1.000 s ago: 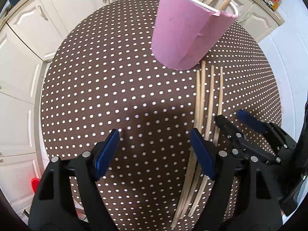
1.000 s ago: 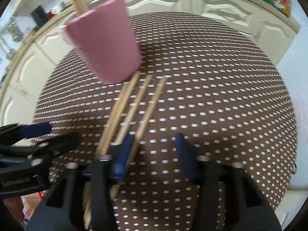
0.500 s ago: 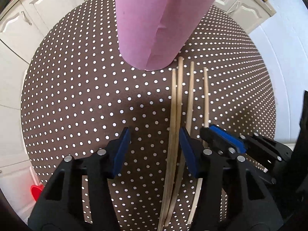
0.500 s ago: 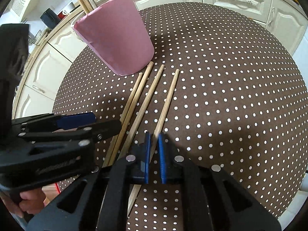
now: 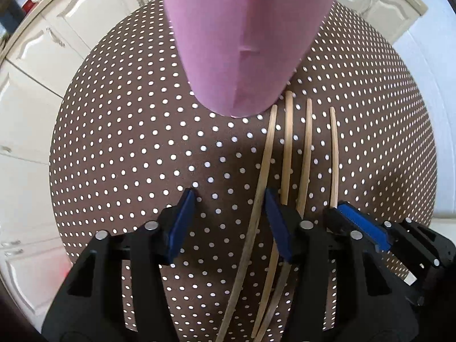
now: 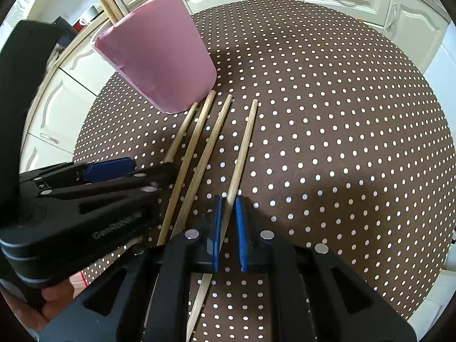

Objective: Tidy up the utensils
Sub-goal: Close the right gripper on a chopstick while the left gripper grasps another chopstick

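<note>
Wooden chopsticks (image 6: 245,145) beside pink cup (image 6: 159,57)

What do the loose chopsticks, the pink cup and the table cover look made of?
Chopsticks: likely bamboo or light wood, matte tan with faint grain, unlacquered. Pink cup: matte pink paper, seemingly wrapped round a white cup, judging by the overlapping seam and white rim. Table cover: brown with white dots, probably woven fabric; no shine.

4 wooden chopsticks (image 6: 219,131) flat, side-by-side, tips near pink cup (image 6: 159,59)

Right claw (image 6: 228,216) now clamped on outermost chopstick (image 6: 245,145); left claw (image 5: 230,213) narrower.
</note>
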{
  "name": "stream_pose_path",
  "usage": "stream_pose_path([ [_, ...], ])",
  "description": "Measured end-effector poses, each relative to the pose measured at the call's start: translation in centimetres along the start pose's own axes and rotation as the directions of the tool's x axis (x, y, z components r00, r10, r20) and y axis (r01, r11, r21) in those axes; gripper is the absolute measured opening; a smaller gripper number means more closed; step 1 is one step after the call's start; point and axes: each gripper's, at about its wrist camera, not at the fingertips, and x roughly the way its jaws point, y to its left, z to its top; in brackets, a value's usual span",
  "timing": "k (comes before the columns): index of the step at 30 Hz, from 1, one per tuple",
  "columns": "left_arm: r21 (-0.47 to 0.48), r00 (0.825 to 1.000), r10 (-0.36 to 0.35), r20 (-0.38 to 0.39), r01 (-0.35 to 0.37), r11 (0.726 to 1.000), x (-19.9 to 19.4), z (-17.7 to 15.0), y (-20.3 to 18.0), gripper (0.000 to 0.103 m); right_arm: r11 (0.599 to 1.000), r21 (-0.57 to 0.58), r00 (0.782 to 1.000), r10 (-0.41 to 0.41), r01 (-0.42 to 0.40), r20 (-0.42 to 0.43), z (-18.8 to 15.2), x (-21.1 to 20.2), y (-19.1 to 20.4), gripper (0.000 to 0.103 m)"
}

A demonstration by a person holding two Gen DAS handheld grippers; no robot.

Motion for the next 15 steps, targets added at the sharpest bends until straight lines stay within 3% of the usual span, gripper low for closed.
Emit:
stream_pose_path([
  [1,-0.005,1.000,0.005,0.010,-0.005,1.000,-0.2,-0.5,1.1,0.028,1.000,0.006,1.000,-0.001,0.001,0.002,0.1,0.1,-0.1,0.009],
  [4,-0.052,0.999,-0.037,0.018,0.038,0.998,-0.2,-0.6,3.6,0.018,0.999,0.036,1.000,0.018,-0.018,0.016,0.3,0.1,-0.4,0.008],
  [15,-0.151,0.992,-0.124,0.005,0.124,0.981,-0.2,-2.7,6.5,0.006,0.996,0.072,0.998,0.058,-0.060,0.025,-0.9,-2.1,-2.3,0.005],
])
